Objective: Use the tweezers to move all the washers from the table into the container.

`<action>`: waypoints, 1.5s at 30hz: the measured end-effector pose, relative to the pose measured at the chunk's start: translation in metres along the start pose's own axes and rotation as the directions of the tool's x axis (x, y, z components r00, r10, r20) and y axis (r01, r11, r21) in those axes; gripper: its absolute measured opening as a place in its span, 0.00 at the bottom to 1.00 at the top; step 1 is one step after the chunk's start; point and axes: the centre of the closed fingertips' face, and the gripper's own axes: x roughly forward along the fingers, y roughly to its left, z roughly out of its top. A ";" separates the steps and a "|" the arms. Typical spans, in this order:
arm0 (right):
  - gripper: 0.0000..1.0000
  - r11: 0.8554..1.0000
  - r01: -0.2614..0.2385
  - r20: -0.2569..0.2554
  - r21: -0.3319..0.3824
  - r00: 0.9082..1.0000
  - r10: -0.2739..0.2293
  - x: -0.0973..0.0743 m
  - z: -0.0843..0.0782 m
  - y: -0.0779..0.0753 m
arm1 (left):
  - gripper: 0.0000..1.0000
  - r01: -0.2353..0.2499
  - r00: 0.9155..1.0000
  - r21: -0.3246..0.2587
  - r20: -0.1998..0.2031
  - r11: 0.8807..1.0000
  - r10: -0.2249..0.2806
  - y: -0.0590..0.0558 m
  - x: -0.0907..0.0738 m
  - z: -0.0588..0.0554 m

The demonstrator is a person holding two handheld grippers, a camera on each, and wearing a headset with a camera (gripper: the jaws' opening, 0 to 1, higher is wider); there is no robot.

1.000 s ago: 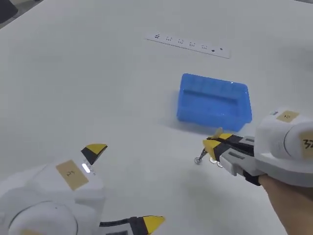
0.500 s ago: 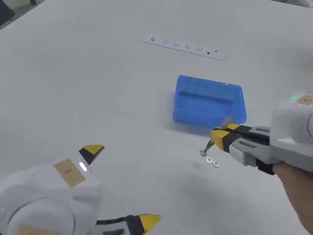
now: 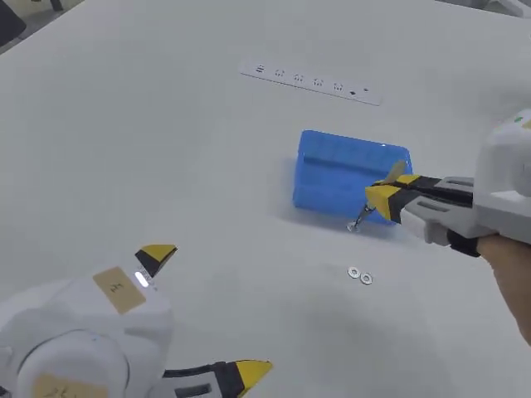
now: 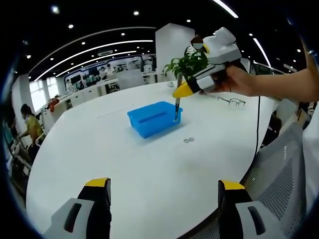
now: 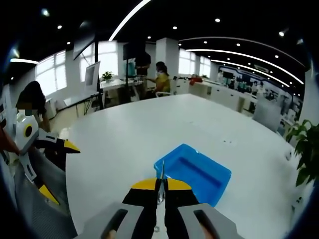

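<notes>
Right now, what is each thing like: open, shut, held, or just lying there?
Right claw: shut on the tweezers.
Tweezers: held, tips pointing down by the container's near wall.
Left claw: open, holding nothing.
Container: upright on the table, top open.
Washers: two, lying flat on the table, outside the container.
Power strip: lying flat on the table.

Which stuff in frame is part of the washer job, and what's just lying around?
Job:
- tweezers, clamped in the right gripper
- two washers on the table
- blue container

Lying about:
- power strip beyond the container
- eyeglasses on the table
</notes>
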 end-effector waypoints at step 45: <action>0.00 0.992 0.127 0.002 0.010 0.992 -0.127 0.059 -0.003 -0.055 | 0.96 0.031 0.999 -0.020 -0.028 0.999 -0.032 -0.006 0.003 -0.005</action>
